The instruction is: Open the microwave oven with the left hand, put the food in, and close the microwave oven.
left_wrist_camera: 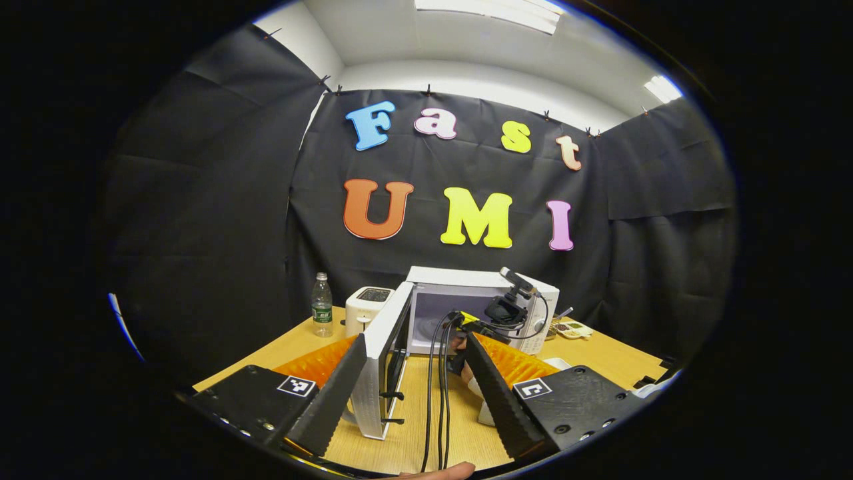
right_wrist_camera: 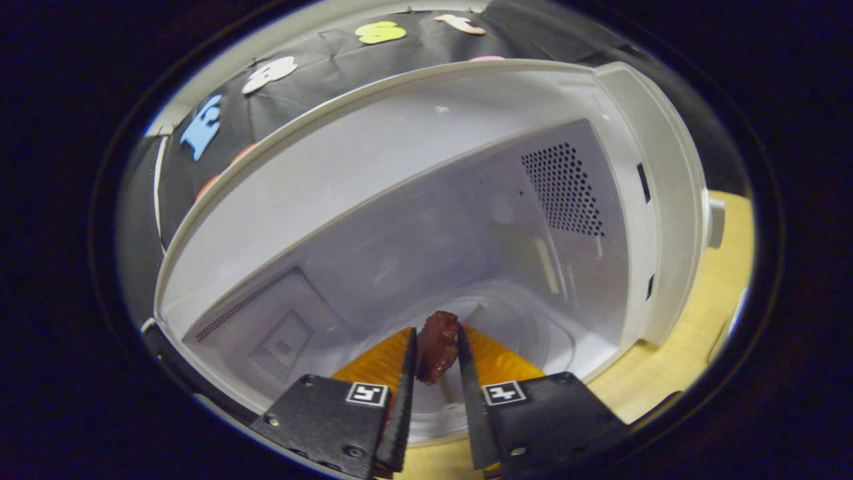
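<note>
The white microwave (left_wrist_camera: pixel 466 277) stands mid-table with its door (left_wrist_camera: pixel 381 353) swung open toward me. My left gripper (left_wrist_camera: pixel 414 339) is open in front of it, fingers wide apart; the door's edge shows just right of the left finger (left_wrist_camera: pixel 333 400), with neither finger pressing on it. In the left gripper view the right gripper (left_wrist_camera: pixel 506 310), held by a hand, is at the oven's opening. In the right gripper view my right gripper (right_wrist_camera: pixel 436 331) is shut on a dark red-brown piece of food (right_wrist_camera: pixel 437 347), held at the mouth of the cavity (right_wrist_camera: pixel 426 253) above the turntable (right_wrist_camera: pixel 526 333).
A water bottle (left_wrist_camera: pixel 322 305) and a white toaster (left_wrist_camera: pixel 366 307) stand left of the microwave. A small flat device (left_wrist_camera: pixel 573 328) lies to its right. Black cables (left_wrist_camera: pixel 440 393) trail across the wooden table (left_wrist_camera: pixel 426 440) from the right gripper. A fingertip (left_wrist_camera: pixel 433 472) shows at the bottom edge.
</note>
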Demonstrator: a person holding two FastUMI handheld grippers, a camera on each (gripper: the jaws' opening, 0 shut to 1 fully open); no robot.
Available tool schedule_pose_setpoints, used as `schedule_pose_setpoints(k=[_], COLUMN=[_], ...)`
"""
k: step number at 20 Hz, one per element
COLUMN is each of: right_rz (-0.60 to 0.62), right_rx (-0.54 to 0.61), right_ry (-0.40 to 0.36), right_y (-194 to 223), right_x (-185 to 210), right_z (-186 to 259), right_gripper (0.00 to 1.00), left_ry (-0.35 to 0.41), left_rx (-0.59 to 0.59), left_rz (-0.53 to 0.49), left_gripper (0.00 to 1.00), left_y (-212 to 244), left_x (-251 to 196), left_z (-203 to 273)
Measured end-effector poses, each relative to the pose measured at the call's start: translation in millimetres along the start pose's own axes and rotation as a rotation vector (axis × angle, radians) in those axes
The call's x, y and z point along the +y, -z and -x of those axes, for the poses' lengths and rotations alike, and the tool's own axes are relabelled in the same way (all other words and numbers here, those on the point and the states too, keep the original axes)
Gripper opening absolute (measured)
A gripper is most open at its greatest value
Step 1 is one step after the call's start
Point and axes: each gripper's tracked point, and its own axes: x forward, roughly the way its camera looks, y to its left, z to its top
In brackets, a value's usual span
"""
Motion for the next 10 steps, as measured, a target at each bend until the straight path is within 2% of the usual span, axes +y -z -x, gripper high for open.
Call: schedule_pose_setpoints(k=[1,3,4,7,8,9,10], right_rz=[0.05,0.081,0.076,0.011,-0.028,-0.059,-0.086], right_rx=[-0.015,-0.003,0.003,0.01,0.017,0.028,0.038], right_ry=[0.02,0.008,-0.011,-0.064,-0.079,-0.093,-0.11], right_y=[-3,-2,-1,-4,-4,-4,-4], right_x=[-5,-8,-6,-4,-4,-5,-4], right_z=[2,6,6,23,29,37,46], right_gripper=[0.56,0.89,1.0,1.0,0.91,1.0,0.9], left_ry=[0.002,0.002,-0.002,-0.019,-0.024,-0.032,-0.044], left_rx=[0.0,0.004,0.006,0.002,0.002,0.002,0.004], left_rz=[0.001,0.005,0.005,-0.011,-0.018,-0.023,-0.025], left_gripper=[0.92,0.92,0.92,0.92,0.92,0.92,0.92], left_y=[0,1,0,-3,-2,-2,-1], left_x=[-1,-2,-2,0,0,3,7], left_z=[-1,-1,-1,3,5,5,6])
